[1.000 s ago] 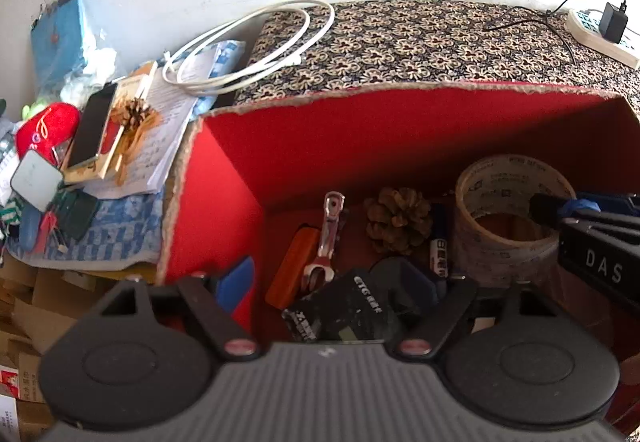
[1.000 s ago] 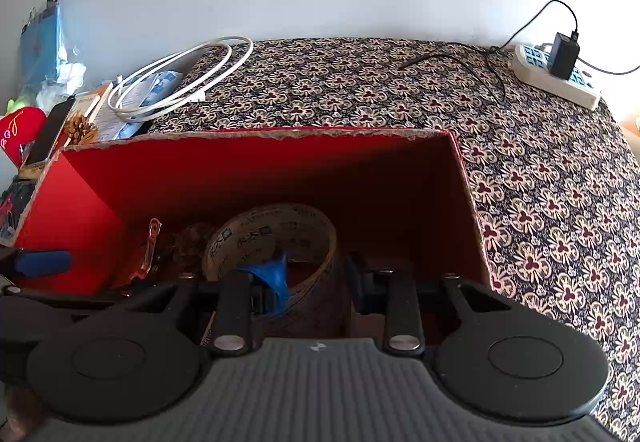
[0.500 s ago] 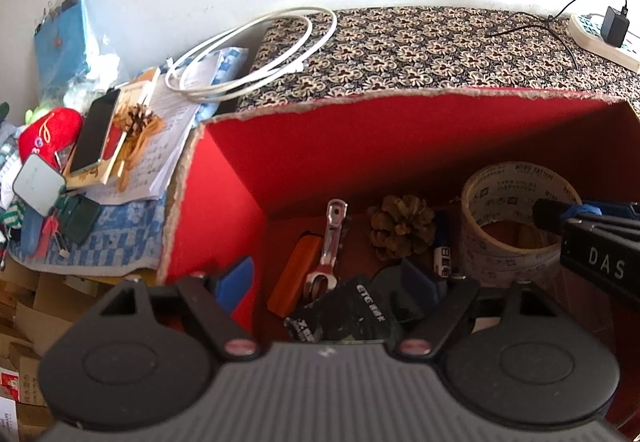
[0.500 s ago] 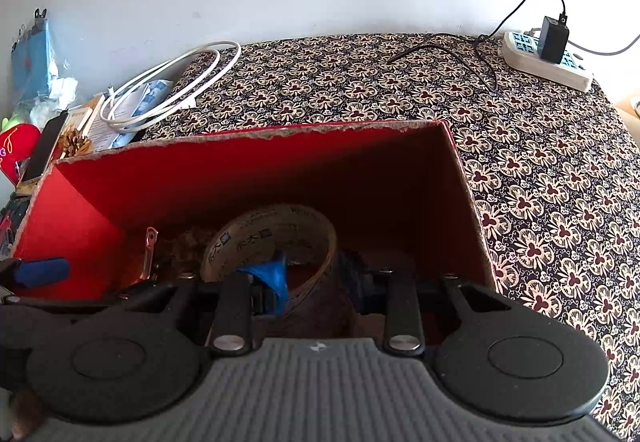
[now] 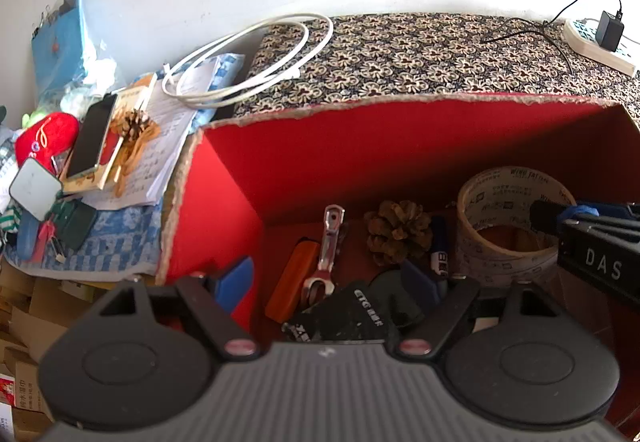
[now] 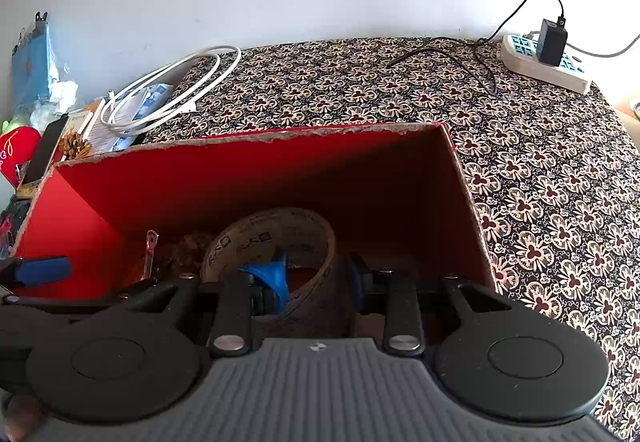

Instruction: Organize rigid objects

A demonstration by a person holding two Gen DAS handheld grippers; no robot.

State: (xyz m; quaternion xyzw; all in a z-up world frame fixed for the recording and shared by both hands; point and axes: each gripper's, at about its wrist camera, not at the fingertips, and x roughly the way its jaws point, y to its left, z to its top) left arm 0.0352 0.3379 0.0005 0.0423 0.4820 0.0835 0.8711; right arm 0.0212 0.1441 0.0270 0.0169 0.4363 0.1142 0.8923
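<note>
White wall backs a table covered with a dark floral cloth [image 6: 400,90], and on this cloth sits an open red box [image 5: 400,146] with a ragged cardboard rim, which serves as the reference for all positions below. Inside the box, toward its right end, a roll of printed packing tape [image 5: 508,210] stands on the floor. The right gripper [image 6: 316,278] reaches into the box at the tape roll: one blue-padded finger sits inside the ring and the other outside, so the jaws are set narrow and clamp the near wall of the roll between them. Left of the roll on the box floor lie a pine cone [image 5: 398,230], a blue-and-white marker [image 5: 440,254] just beside the cone, a metal nail clipper [image 5: 328,250], an orange flat case [image 5: 294,278] touching the clipper's left side, and a black pouch [image 5: 352,314] with white lettering nearest the camera. The left gripper [image 5: 332,278] hovers over the left half of the box with its fingers spread wide; nothing is between them, and its left finger [image 5: 236,278] lies close to the left wall of the box. Behind the box at its left corner, a coiled white cable [image 5: 248,58] rests partly on the cloth. Further left of the box, a phone [image 5: 90,136] lies on a stack of papers beside a second pine cone [image 5: 134,126]. Behind the box to the right, a white power strip [image 6: 544,62] carries a black charger [image 6: 552,40].
</note>
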